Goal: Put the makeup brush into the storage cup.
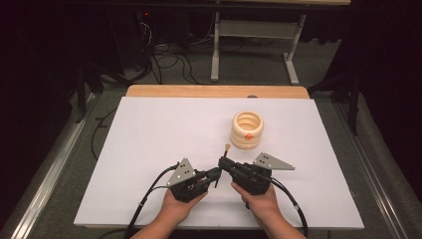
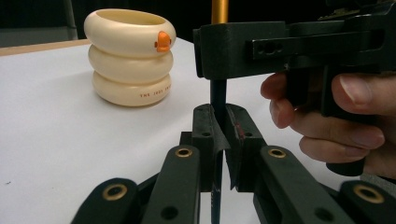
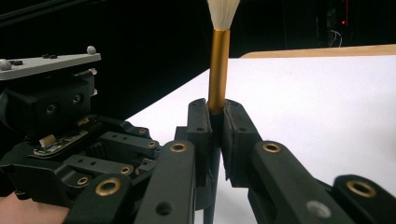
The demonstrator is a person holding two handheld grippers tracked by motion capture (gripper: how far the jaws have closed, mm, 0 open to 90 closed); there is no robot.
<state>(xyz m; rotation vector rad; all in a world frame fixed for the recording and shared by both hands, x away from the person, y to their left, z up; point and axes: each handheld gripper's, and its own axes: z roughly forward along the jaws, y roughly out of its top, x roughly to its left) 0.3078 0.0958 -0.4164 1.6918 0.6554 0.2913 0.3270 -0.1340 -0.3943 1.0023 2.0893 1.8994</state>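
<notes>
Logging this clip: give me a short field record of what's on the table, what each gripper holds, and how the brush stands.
surface: white board on the table
holder: cream ringed cup, orange mark, standing apart from the grippers
brush: upright, bristles up, gold ferrule
right gripper: shut on the brush below the ferrule
left gripper: shut on the brush's dark handle, lower down

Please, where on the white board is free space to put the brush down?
The white board is bare on its whole left half, and on the right strip beyond the cream ring holder. It is crowded at front centre, where the left gripper and right gripper both clamp the brush.
</notes>
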